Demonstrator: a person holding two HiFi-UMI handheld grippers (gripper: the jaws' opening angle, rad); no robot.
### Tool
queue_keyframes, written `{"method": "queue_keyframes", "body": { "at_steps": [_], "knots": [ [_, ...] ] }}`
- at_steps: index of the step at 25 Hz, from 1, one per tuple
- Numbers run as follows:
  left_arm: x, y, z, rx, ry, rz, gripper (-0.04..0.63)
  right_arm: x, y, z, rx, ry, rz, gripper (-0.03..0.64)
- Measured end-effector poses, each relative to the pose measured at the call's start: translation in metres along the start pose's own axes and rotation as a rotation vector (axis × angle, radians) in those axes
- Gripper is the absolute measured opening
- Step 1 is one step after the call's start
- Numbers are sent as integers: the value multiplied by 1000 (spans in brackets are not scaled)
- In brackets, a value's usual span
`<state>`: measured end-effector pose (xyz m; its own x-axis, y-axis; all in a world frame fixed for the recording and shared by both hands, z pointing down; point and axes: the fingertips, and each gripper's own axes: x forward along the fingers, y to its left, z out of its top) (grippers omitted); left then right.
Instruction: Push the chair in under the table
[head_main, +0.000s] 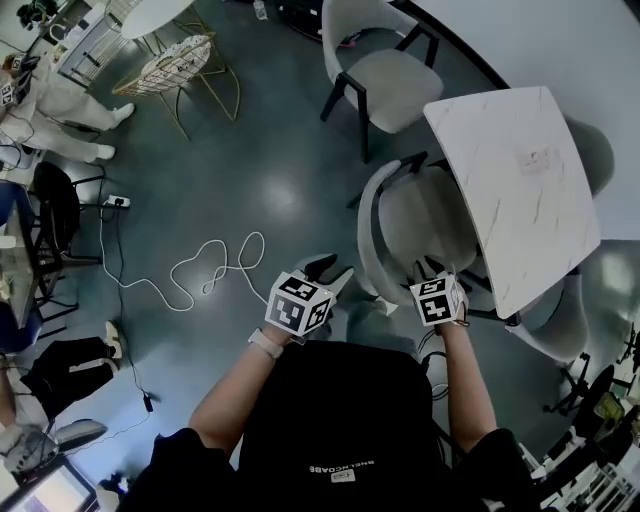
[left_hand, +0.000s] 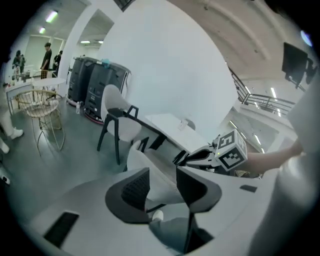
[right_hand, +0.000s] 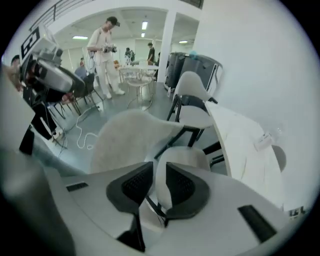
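Note:
The light grey chair (head_main: 400, 225) with a curved back stands at the near edge of the white marble table (head_main: 520, 170), its seat partly under the top. My left gripper (head_main: 325, 270) hovers just left of the chair back, jaws apart, with nothing between them. In the left gripper view that gripper (left_hand: 162, 180) looks over the chair back (left_hand: 137, 157) toward the table (left_hand: 170, 125). My right gripper (head_main: 425, 272) hangs over the chair's near side. In its own view it (right_hand: 159, 175) points down at the chair (right_hand: 130, 140) with a narrow empty gap.
A second grey chair (head_main: 385, 70) stands at the table's far end and a third (head_main: 555, 330) at its right side. A white cable (head_main: 210, 265) loops on the dark floor to the left. A wire chair (head_main: 175, 65), a black chair (head_main: 55, 205) and people stand farther left.

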<state>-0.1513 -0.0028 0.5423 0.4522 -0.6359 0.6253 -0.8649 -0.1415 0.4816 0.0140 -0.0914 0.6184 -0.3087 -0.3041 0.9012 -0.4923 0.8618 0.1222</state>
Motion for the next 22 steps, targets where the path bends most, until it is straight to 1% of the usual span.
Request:
{"method": "queue_keyframes", "body": {
  "at_steps": [2,4,7,12,16,20,22],
  "knots": [
    [-29,6,19,36,-81,-6,152,-15,12,37,63,-98,6,73],
    [-59,9,39,61,-164,-21,125,-32,27,72,96,-180,18,60],
    [-104,18,73,74,-295,-30,80,-57,48,127,82,-286,30,50],
    [-166,40,108,55,-444,30,6,-97,83,204,79,-461,91,40],
    [-200,42,130,22,-548,41,6,-128,99,253,60,-573,115,34],
    [-224,25,154,27,-655,29,6,-166,110,295,50,-706,166,25],
    [-236,15,166,44,-708,30,6,-186,114,312,37,-770,202,21]
  ]
}}
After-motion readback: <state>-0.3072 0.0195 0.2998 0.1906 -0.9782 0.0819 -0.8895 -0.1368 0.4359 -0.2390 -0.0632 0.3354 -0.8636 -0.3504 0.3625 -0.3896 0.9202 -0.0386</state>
